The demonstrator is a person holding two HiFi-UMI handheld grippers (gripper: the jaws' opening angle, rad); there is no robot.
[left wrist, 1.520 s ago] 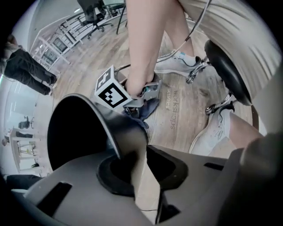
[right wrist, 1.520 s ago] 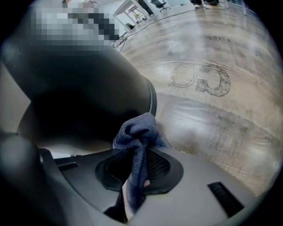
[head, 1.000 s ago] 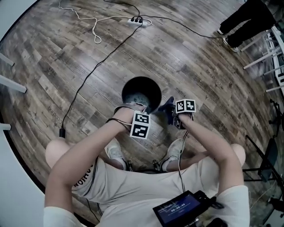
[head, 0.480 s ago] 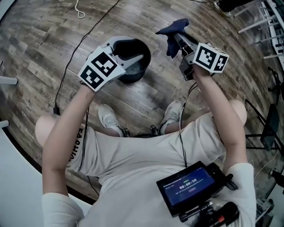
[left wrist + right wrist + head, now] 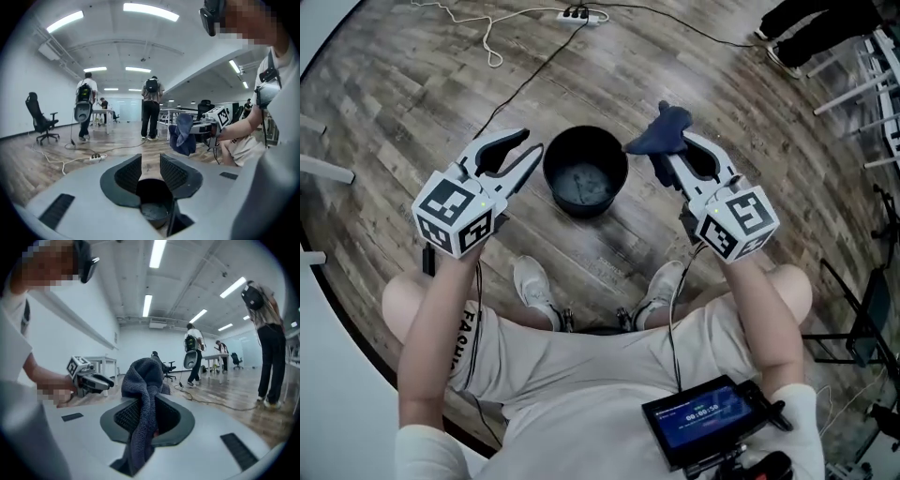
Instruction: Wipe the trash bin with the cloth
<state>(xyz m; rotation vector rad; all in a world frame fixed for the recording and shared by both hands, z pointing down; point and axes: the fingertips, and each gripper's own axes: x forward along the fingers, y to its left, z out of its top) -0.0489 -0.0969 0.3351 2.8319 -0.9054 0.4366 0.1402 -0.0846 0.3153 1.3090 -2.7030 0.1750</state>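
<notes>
Presently, the dark blue cloth is being clenched between the jaws of the right hand-held gripper. That hand-held gripper is being held up over the wooden floor, to the right of the trash bin as the head view shows it. In the right gripper view the cloth is being pinched at its middle by both ribbed pads. One bunched end is being pushed up above the jaws and the other is being left to hang below them. The cloth is not being pressed on the bin; it is being kept near the rim, to its upper right, and apart from it.

The left hand-held gripper is being held at the bin's other side, near the rim, with its tips being pointed toward it. Its jaws have just been closing, yet they are being kept apart and nothing is being gripped between them. In the left gripper view only the bin's dark inside is being seen through the gap, lower down.

The bin is being left upright on the floor, ahead of the person's shoes, between the two hand-held grippers.
</notes>
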